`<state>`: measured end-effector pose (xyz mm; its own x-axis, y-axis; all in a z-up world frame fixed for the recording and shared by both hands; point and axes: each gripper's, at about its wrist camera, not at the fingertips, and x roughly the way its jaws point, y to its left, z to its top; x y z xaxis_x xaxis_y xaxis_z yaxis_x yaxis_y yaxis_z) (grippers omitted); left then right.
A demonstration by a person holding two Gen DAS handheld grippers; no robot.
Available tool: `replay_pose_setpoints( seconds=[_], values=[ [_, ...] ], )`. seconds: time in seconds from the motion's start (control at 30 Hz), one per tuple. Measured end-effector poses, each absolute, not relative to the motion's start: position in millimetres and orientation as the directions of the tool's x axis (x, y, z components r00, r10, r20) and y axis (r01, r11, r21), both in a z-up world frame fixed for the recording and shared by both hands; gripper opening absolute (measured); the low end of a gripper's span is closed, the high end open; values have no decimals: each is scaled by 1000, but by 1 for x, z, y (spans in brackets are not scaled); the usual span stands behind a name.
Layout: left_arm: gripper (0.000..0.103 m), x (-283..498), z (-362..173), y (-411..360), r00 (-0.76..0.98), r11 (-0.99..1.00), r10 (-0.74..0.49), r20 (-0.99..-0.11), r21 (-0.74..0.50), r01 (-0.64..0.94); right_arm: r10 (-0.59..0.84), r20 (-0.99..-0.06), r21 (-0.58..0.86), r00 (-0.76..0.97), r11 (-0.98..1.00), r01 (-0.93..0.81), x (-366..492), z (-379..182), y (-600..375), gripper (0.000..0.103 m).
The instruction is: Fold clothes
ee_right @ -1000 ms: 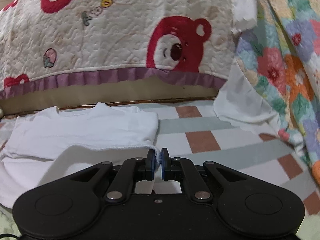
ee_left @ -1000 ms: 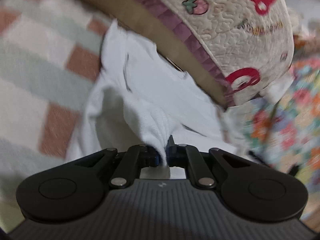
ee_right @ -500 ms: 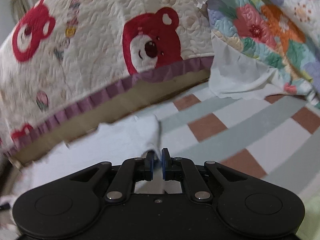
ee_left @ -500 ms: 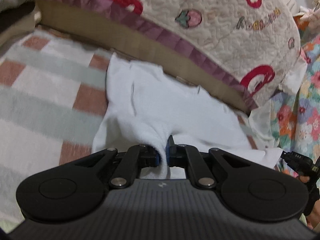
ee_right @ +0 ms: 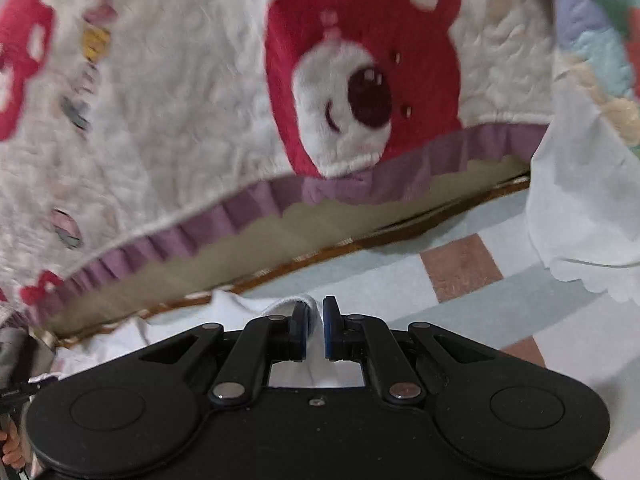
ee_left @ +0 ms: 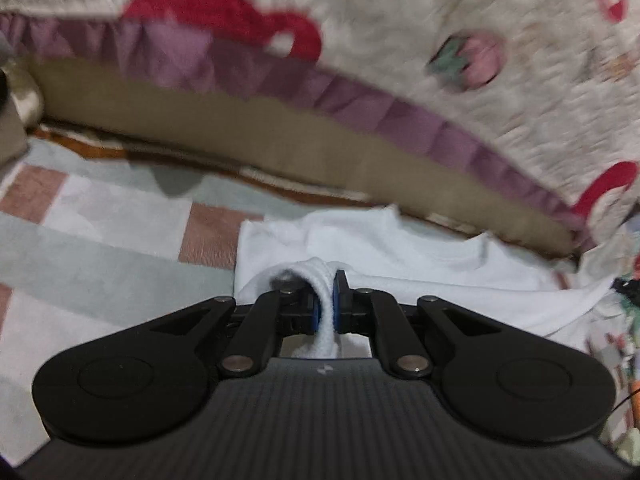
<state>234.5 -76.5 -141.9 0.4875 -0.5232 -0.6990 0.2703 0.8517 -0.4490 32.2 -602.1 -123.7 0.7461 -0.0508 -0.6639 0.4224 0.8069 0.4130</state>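
Observation:
A white T-shirt (ee_left: pixel 420 260) lies on the checked blanket (ee_left: pixel 100 240) close to the sofa's base, its collar toward the sofa. My left gripper (ee_left: pixel 327 300) is shut on a bunched ribbed edge of the shirt, and the cloth hangs down between the pads. In the right wrist view the white T-shirt (ee_right: pixel 240 308) shows low at the left. My right gripper (ee_right: pixel 316 330) is shut on another edge of it, white cloth filling the narrow gap between the blue pads.
A quilted cream cover with red bears (ee_right: pixel 360 72) and a purple frill (ee_left: pixel 360 100) drapes the sofa just ahead. A floral quilt (ee_right: pixel 600 40) and a white sheet (ee_right: pixel 580 200) hang at the right. The other hand-held device (ee_right: pixel 12 392) shows at the left edge.
Both grippers have carried their shirt edges forward toward the sofa, over the rest of the shirt. The sofa cover now looms much closer, and less of the shirt shows ahead.

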Motion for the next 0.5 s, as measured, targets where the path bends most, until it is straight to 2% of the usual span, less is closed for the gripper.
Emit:
replay_pose_setpoints(
  seconds=[0.17,0.23,0.33,0.5],
  values=[
    [9,283,-169,-93,447,878,-473,-759,-448,169,-21,-728,394,686,805,443,72,-153,-620,8],
    [9,282,-169,-93,448,871,-485,-751,-462,169,-5,-748,374,663,823,428,85,-164,-624,7],
    [9,284,-164,-88,439,854,-514,-737,-490,175,-58,-753,312,656,846,433,94,-168,-631,7],
    [9,291,-154,-65,442,775,-605,-663,-617,135,-119,-693,390,711,767,509,82,-158,-656,7]
  ],
)
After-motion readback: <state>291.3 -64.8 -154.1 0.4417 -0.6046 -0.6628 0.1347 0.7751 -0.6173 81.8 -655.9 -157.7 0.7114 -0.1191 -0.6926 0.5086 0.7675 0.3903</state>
